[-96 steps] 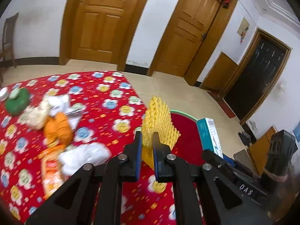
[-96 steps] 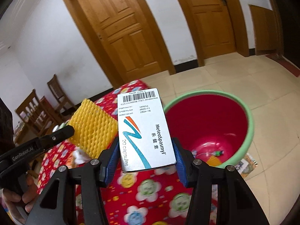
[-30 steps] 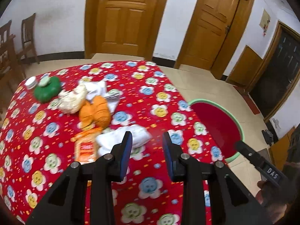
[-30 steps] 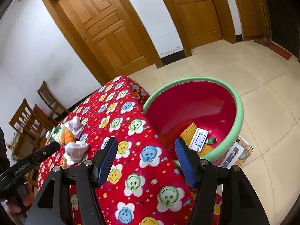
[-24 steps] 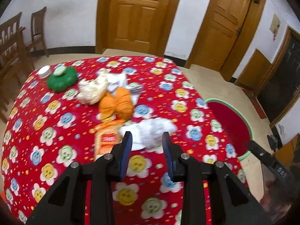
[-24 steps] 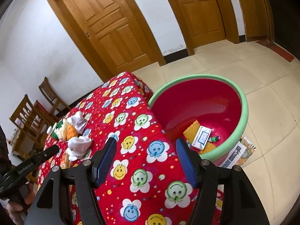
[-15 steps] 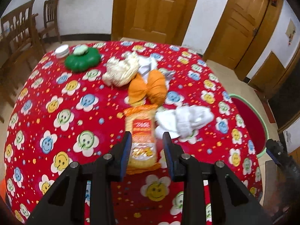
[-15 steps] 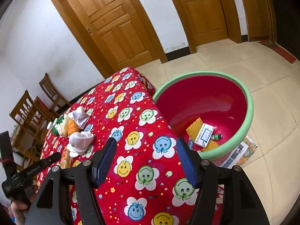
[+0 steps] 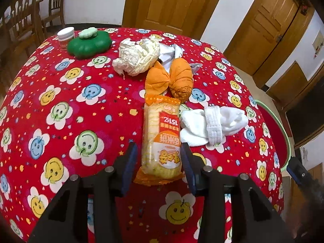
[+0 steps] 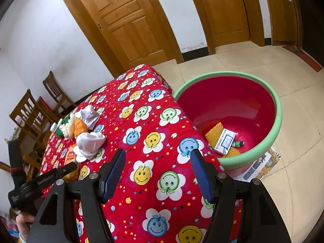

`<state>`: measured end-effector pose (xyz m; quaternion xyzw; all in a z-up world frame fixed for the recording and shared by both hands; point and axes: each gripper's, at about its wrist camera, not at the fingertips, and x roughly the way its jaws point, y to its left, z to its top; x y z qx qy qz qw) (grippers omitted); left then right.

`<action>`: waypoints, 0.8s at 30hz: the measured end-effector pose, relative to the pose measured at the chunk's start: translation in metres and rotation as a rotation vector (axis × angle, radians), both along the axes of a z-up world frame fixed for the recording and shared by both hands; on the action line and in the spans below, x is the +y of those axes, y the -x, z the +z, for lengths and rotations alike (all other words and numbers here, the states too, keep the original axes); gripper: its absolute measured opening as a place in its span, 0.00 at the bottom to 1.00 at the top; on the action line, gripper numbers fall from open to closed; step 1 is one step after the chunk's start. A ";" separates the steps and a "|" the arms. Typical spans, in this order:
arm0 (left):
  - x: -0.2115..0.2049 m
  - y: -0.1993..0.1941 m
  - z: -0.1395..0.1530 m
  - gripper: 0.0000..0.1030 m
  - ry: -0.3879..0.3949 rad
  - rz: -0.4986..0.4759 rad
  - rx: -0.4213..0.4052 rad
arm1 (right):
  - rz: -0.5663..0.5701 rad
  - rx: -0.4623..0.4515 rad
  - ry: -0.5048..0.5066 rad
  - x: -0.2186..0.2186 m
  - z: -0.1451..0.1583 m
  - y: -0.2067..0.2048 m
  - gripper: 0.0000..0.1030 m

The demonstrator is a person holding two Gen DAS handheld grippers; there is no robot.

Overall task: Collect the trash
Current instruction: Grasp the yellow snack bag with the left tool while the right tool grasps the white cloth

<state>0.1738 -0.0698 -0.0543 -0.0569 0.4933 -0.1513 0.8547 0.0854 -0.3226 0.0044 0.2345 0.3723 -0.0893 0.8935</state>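
A: In the left wrist view we see the left gripper (image 9: pixel 159 163) with its 2 fingers apart, having just been opening. The near end of the cracker packet (image 9: pixel 162 137) lies between them on the red flowered tablecloth (image 9: pixel 81 101), and a gap shows on each side, so the pads do not press it.

B: Beyond the packet we note an orange cloth bundle (image 9: pixel 170 79), crumpled cream paper (image 9: pixel 137 54) and, just right of the packet, a white sock (image 9: pixel 212 123). A green container (image 9: pixel 89 44) and a small jar (image 9: pixel 65 36) stand at the far edge.

A: In the right wrist view the right gripper (image 10: pixel 158 174) hovers over the cloth, fingers wide apart, nothing between them.

B: The red tub (image 10: pixel 253 77) stands on the floor beside the table. It holds a yellow foam net (image 10: pixel 214 133) and a medicine box (image 10: pixel 224 141).
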 end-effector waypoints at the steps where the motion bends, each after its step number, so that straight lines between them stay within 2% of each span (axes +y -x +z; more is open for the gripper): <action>1: -0.002 -0.001 -0.001 0.43 -0.002 -0.004 0.001 | 0.002 0.001 0.003 0.002 0.000 0.000 0.65; 6: -0.009 -0.001 -0.003 0.43 -0.040 -0.019 -0.042 | 0.021 0.018 0.011 0.012 -0.003 -0.003 0.65; 10: -0.001 0.003 -0.002 0.37 -0.012 -0.013 -0.061 | 0.038 0.021 0.032 0.021 -0.001 -0.004 0.66; 14: 0.015 0.012 0.004 0.37 0.030 0.005 -0.081 | 0.061 0.006 0.051 0.031 0.005 -0.006 0.73; 24: 0.061 0.026 0.029 0.37 0.068 0.083 -0.142 | 0.173 -0.027 0.115 0.080 0.014 -0.032 0.74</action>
